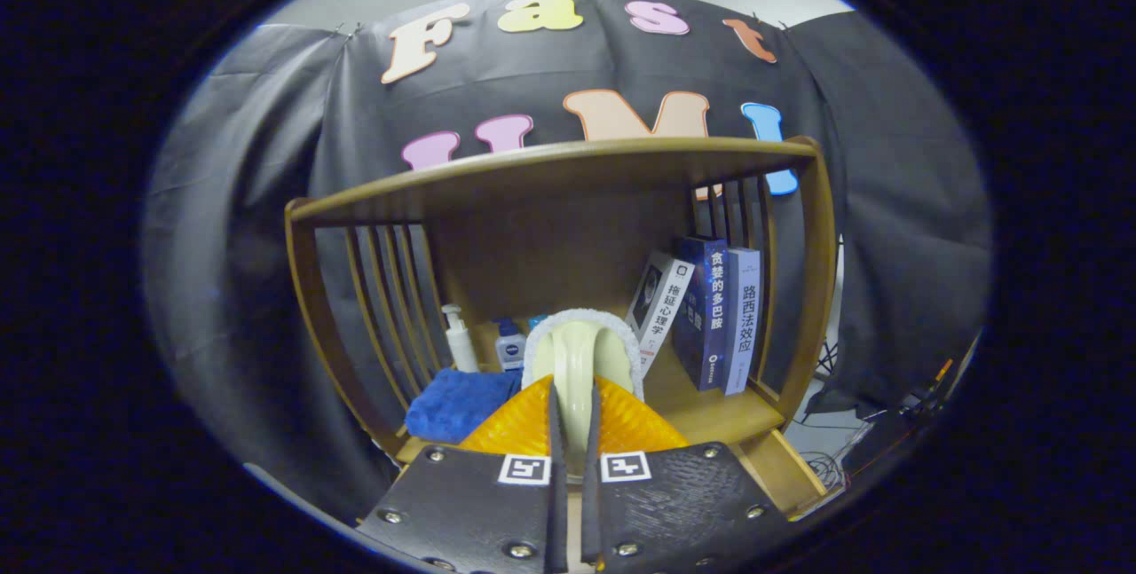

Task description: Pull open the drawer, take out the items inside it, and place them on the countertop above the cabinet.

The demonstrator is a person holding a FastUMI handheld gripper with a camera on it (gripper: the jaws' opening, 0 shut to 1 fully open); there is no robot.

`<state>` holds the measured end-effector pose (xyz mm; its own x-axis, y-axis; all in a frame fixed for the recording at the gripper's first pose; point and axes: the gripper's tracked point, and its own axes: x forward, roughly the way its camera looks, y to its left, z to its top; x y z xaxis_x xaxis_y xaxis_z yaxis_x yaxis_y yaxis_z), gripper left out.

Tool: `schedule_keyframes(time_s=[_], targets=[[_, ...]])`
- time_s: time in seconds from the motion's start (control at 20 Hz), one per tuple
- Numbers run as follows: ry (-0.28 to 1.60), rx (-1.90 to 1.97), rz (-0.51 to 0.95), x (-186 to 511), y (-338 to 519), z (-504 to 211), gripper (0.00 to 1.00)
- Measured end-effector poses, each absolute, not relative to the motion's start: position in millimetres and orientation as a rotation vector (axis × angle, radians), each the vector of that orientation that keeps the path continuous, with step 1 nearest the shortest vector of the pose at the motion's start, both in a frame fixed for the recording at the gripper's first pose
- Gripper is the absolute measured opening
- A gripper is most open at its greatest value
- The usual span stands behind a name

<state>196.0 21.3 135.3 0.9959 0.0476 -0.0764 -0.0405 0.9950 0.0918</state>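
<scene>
Hand-held gripper [572, 432] apparently clamps a pale brush [581, 352] before the cabinet [568, 175]

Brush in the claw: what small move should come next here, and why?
Probably ease forward and lower the brush onto the bare wood of the countertop, then open. The claw is shut on its pale handle, held above the shelf between the blue cloth and the books, so it seems not yet set down.

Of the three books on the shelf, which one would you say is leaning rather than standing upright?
The white-spined book, nearest the gripper, tilts against the dark blue book; that one and the light blue book stand upright. The gripper's fingers clamp a pale brush handle.
</scene>
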Motion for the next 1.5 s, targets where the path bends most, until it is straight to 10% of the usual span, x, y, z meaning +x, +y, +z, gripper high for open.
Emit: schedule_keyframes(time_s=[0.45,1.05,1.5], targets=[[0.364,0.112,0.085,305.1,42.0,-4.6,0.07],[0.288,0.151,0.096,382.9,52.9,-19.3,0.07],[0.195,-0.065,0.043,319.7,65.2,8.7,0.79]])
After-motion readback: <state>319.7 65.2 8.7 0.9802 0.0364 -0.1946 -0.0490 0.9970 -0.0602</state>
